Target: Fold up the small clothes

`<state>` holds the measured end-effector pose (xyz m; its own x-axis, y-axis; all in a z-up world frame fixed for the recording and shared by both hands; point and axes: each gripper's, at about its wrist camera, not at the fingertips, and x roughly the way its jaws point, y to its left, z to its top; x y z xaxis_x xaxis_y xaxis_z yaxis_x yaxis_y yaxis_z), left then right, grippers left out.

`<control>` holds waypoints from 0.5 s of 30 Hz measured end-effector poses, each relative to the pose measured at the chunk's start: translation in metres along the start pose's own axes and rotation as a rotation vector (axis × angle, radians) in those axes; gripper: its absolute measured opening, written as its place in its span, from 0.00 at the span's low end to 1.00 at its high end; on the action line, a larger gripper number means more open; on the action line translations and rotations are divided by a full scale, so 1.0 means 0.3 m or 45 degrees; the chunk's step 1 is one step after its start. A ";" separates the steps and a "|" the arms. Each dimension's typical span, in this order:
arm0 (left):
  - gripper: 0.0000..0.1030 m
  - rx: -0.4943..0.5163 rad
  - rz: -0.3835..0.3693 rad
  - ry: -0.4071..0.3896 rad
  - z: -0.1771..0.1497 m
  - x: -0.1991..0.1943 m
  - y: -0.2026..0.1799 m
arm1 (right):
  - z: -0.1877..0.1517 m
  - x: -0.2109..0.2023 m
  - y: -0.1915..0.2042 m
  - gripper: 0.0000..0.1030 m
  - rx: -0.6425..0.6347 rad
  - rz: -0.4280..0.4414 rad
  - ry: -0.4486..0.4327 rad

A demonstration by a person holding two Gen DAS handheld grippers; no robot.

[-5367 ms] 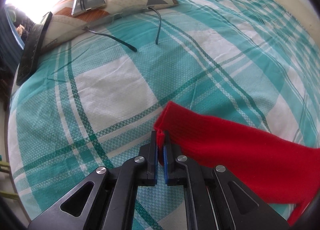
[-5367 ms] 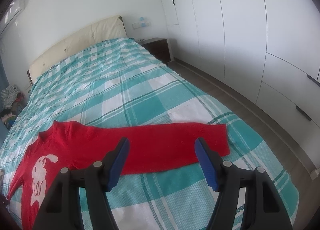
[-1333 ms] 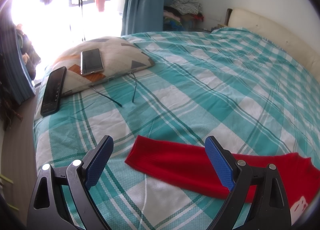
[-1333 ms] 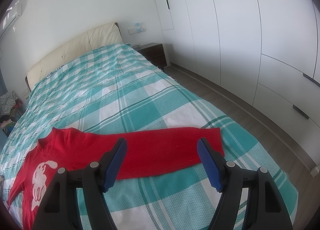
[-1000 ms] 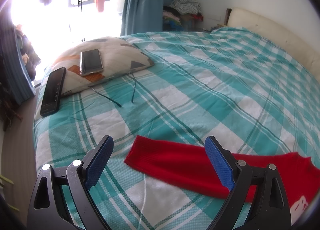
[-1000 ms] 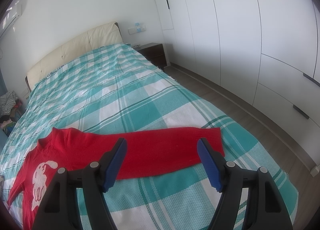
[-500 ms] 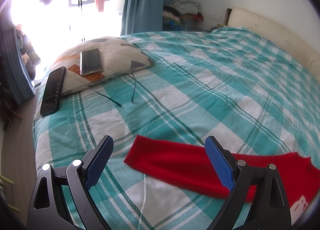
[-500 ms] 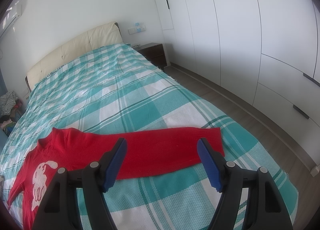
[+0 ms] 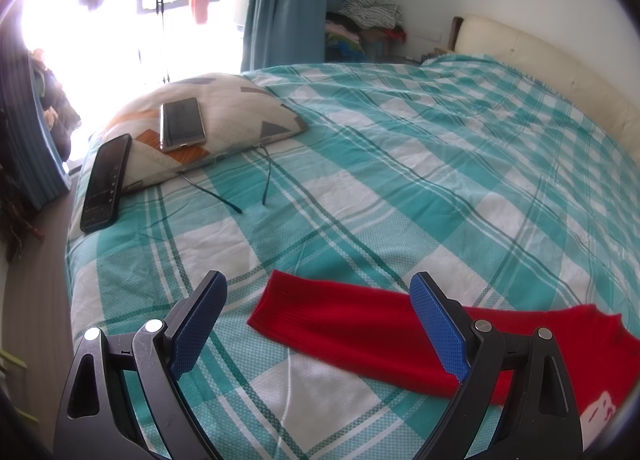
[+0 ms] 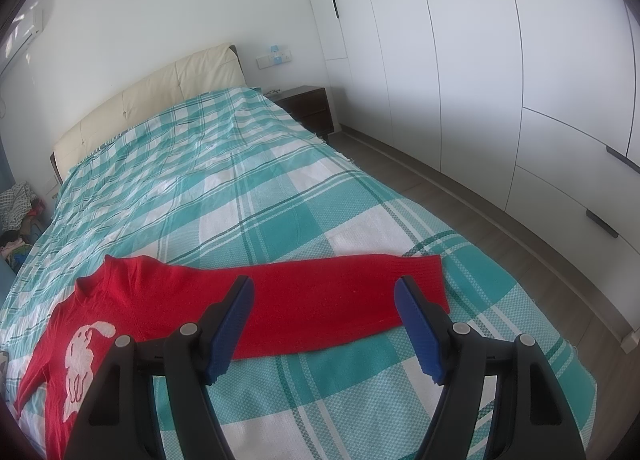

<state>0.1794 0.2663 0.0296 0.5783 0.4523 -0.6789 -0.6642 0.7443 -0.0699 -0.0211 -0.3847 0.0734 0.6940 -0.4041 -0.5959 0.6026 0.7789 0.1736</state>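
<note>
A small red sweater (image 10: pixel 168 300) with a white animal print lies flat on the teal plaid bedspread (image 10: pixel 240 188), both sleeves spread out. In the left wrist view one sleeve (image 9: pixel 344 316) lies just beyond my left gripper (image 9: pixel 318 324), which is open, empty and held above the bed. In the right wrist view the other sleeve (image 10: pixel 340 300) stretches to the right, its cuff near the bed's right side. My right gripper (image 10: pixel 324 324) is open and empty above that sleeve.
A patterned pillow (image 9: pixel 208 128) at the bed's left corner carries a phone (image 9: pixel 182 124); a second dark phone (image 9: pixel 105 182) leans on it, with two thin cables (image 9: pixel 240 188) beside it. White wardrobes (image 10: pixel 500 60) line the right wall. A cream headboard (image 10: pixel 160 96) and nightstand (image 10: pixel 308 104) stand far off.
Over five seconds, my left gripper let go of the sleeve cuff, opened and drew back up. In the last second nothing has visibly moved.
</note>
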 end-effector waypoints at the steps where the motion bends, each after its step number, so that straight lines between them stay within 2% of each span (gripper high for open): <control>1: 0.91 0.000 0.000 0.000 0.000 0.000 0.000 | 0.000 0.000 0.000 0.70 0.000 -0.001 0.000; 15: 0.91 0.002 -0.001 0.001 0.000 -0.001 -0.001 | 0.001 0.002 -0.004 0.70 0.001 0.000 0.001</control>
<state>0.1794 0.2658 0.0298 0.5785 0.4512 -0.6795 -0.6629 0.7455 -0.0694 -0.0211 -0.3860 0.0731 0.6938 -0.4034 -0.5966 0.6026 0.7788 0.1741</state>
